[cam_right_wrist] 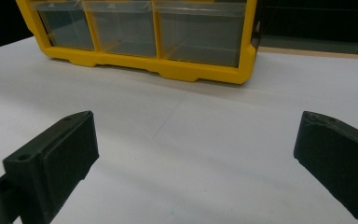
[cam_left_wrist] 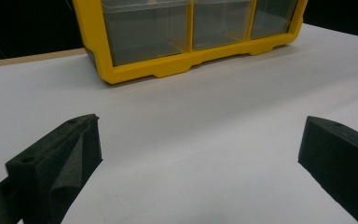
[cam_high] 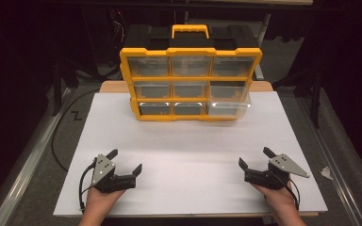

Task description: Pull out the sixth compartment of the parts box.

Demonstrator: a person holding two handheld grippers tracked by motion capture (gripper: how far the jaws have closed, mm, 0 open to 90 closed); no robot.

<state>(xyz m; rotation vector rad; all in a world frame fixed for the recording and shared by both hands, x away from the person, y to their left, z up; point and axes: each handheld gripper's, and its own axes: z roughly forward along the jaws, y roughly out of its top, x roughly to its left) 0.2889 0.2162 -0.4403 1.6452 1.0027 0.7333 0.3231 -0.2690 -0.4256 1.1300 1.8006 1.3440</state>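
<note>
Left tongs (cam_high: 125, 160) and right tongs (cam_high: 255, 157) both spread wide, empty, low on white surface (cam_high: 188, 141), yellow drawer organizer (cam_high: 190, 84) upright at far edge, well apart, bottom-right drawer (cam_high: 228, 108) pulled out slightly

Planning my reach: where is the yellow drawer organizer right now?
In the high view, the yellow drawer organizer stands upright at the far middle of the white board, drawers facing the person.

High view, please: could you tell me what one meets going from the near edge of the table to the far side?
The left gripper and the right gripper side by side → bare white board → yellow drawer organizer.
</note>
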